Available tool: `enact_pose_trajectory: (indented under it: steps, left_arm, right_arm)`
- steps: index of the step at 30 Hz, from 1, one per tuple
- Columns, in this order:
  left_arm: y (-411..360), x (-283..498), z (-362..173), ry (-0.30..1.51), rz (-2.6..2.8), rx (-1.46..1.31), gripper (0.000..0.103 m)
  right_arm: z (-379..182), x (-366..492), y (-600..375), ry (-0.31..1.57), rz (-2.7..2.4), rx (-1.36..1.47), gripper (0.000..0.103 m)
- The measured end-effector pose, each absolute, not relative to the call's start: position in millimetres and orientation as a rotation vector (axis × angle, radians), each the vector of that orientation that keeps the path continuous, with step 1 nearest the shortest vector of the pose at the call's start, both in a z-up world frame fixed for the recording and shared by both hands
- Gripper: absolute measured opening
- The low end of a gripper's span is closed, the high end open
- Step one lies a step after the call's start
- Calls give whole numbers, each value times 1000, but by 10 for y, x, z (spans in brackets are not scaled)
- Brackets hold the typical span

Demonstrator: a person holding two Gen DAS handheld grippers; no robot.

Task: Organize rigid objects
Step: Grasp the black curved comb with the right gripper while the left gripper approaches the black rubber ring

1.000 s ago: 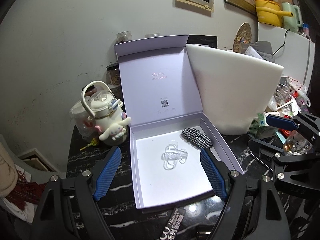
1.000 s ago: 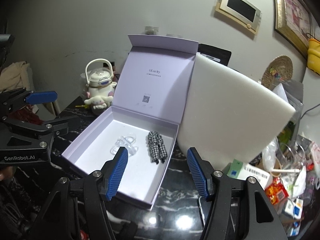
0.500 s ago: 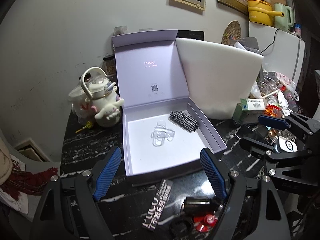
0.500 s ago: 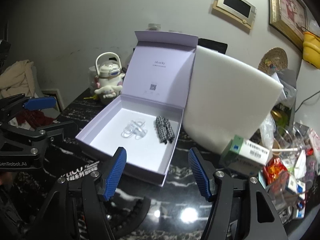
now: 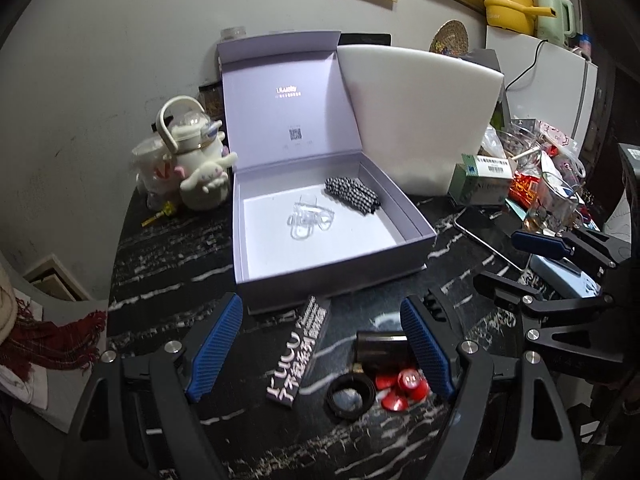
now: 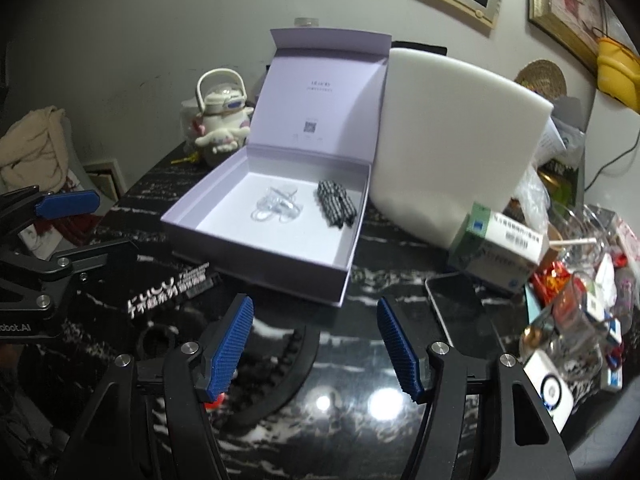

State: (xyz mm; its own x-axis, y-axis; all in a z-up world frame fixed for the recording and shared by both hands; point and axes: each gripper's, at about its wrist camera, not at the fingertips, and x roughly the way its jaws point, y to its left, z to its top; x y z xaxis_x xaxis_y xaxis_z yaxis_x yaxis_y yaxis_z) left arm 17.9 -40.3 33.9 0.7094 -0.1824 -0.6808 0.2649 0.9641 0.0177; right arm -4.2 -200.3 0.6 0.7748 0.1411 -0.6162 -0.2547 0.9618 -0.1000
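An open lilac box (image 5: 332, 276) stands on the black marbled table with its lid upright. Inside lie clear plastic clips (image 5: 308, 216) and a black-and-white checked piece (image 5: 352, 196). In front of the box lie a long black packet with white lettering (image 5: 300, 356), a dark little bottle (image 5: 380, 350), a black ring (image 5: 350, 398) and red caps (image 5: 404, 386). My left gripper (image 5: 320, 328) hangs open over these, holding nothing. The right gripper (image 6: 316, 320) is open and empty short of the box's (image 6: 272, 256) near corner, above a black toothed hair clip (image 6: 280, 368).
A white foam block (image 6: 460, 152) leans behind the box on the right. A phone (image 6: 456, 308), a medicine carton (image 6: 496, 248) and cluttered glassware crowd the table's right side. A cream toy kettle (image 5: 192, 160) stands left of the box. A red scarf (image 5: 52, 340) lies off the table's left edge.
Both grippers have drawn back from the box and sunk lower. The packet, bottle, ring, red caps and phone have come into view in front of the box.
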Motion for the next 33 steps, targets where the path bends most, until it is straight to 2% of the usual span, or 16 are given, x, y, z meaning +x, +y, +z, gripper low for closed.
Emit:
enact_pose_trajectory:
  steps: [4,8,13,33]
  left_arm:
    - [-399,103,283,756,-256,123,82]
    - [-390,25,208,765,-264,122,82]
    - [-393,-6,55,781,-266,123,82]
    - [-295,-16,-468,879,-294,66,82]
  right_arm:
    - [-51,-172,-2005,653,216,-170,65]
    - [-103,-283,-2012,657,221,-154,71]
    - [-211,-362,-2004,663,225,-140,73]
    - [-758,-229,-1937,800,265,-96,86]
